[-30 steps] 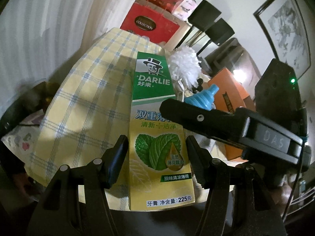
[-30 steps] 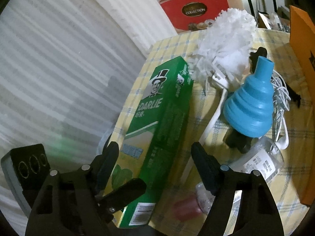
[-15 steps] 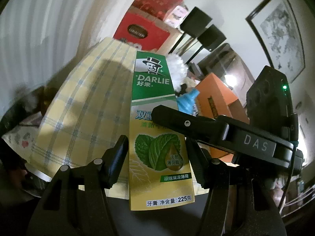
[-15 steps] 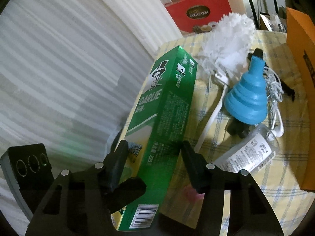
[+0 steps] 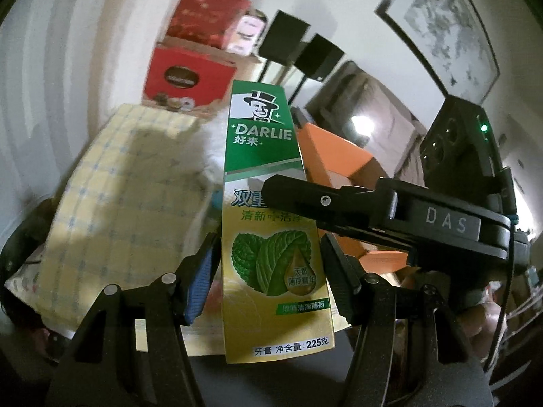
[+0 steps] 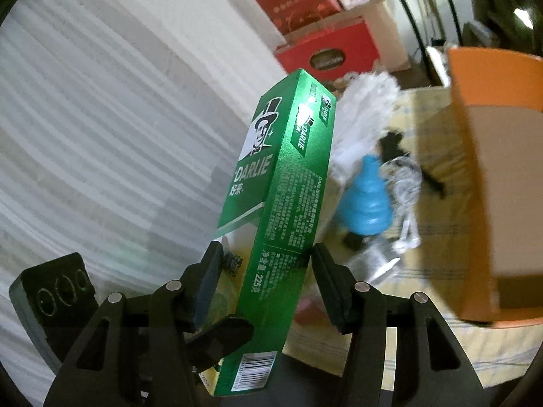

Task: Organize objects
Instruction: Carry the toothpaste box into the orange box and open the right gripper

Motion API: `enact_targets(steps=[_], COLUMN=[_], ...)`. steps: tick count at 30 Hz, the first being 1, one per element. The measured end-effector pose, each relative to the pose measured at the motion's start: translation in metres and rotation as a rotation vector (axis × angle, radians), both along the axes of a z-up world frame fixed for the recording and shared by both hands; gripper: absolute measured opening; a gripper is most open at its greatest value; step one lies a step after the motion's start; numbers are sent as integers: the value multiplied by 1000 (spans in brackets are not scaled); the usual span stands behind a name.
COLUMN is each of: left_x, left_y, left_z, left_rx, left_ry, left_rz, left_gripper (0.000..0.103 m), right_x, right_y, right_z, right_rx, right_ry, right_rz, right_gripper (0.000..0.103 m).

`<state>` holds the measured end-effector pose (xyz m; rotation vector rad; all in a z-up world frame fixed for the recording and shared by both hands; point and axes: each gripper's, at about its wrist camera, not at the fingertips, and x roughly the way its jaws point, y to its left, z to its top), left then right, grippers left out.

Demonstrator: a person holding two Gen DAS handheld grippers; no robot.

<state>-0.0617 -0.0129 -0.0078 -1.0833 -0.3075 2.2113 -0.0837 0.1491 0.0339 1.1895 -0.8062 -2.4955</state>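
A green and yellow Darlie toothpaste box (image 5: 271, 264) hangs above the table, held by both grippers. My left gripper (image 5: 269, 271) is shut on its two narrow sides, near the yellow lower end. The right gripper's finger (image 5: 305, 196) crosses the box's front in the left wrist view. In the right wrist view the toothpaste box (image 6: 281, 203) stands steeply tilted, and my right gripper (image 6: 268, 278) is shut on its broad faces. One left gripper finger (image 6: 220, 335) shows below it.
On the yellow checked tablecloth (image 5: 118, 186) lie a blue funnel (image 6: 366, 203), a white duster (image 6: 366, 108), a white cable (image 6: 404, 210) and a clear bottle (image 6: 373, 261). An open orange box (image 6: 492, 169) stands at the right. Red gift boxes (image 6: 325, 51) sit behind the table.
The right gripper closed on the toothpaste box. Both grippers then lifted it off the tablecloth, and it now stands more upright with the table farther below.
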Motion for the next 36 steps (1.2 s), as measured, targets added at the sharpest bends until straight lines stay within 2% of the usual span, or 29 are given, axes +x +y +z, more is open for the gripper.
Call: enact_targets(steps=[8, 21, 26, 36], left_x=[0, -10, -15, -21], left_y=[57, 166, 205, 275], left_z=[18, 32, 23, 5], left_rx=[5, -12, -17, -46], left_ry=[15, 6, -32, -118], left_rz=[-86, -209, -242, -298], left_gripper=[57, 57, 57, 57], right_x=[21, 42, 39, 44], right_y=[50, 148, 181, 250], right_z=[21, 38, 30, 5], right_rx=[28, 54, 74, 53], right_ry=[30, 21, -16, -103], right_rz=[-62, -197, -237, -303], right_gripper=[57, 57, 57, 57])
